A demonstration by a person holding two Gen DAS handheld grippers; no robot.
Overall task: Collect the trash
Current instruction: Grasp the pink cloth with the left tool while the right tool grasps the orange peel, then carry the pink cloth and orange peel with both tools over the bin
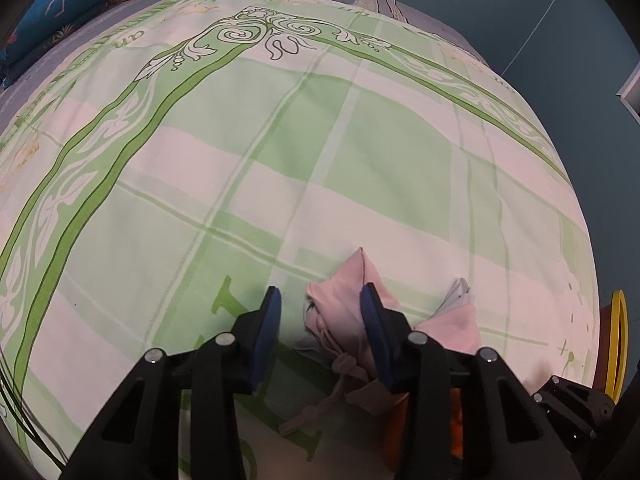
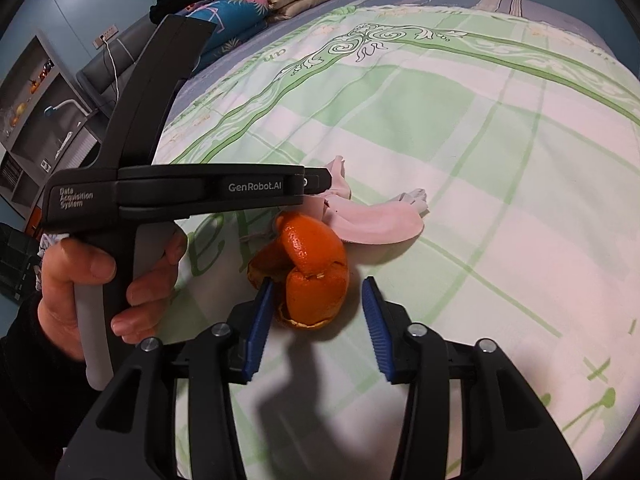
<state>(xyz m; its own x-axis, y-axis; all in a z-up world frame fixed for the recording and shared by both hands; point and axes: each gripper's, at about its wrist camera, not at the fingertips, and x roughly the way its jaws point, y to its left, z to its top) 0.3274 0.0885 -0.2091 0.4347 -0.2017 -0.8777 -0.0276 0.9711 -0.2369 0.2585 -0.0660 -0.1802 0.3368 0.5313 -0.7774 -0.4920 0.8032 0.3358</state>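
A pink drawstring pouch (image 1: 340, 300) lies crumpled on the green-checked bedspread (image 1: 280, 140). My left gripper (image 1: 322, 316) is open around its near fold: the right pad touches the cloth and the left pad stands clear of it. Something white (image 1: 460, 292) pokes out at the pouch's far end. In the right wrist view an orange peel (image 2: 312, 268) sits just in front of the pouch (image 2: 376, 224). My right gripper (image 2: 318, 304) is open and straddles the peel's near side; the left pad is at its edge and the right pad is apart. A hand (image 2: 76, 288) holds the left tool's body (image 2: 180, 188).
Folded quilts and a blue floral pillow (image 2: 240, 8) are stacked at the bed's head. A grey headboard and shelving (image 2: 36, 92) stand off the left side. A yellow-rimmed object (image 1: 618, 344) sits past the bed's right edge. Wide bedspread stretches ahead.
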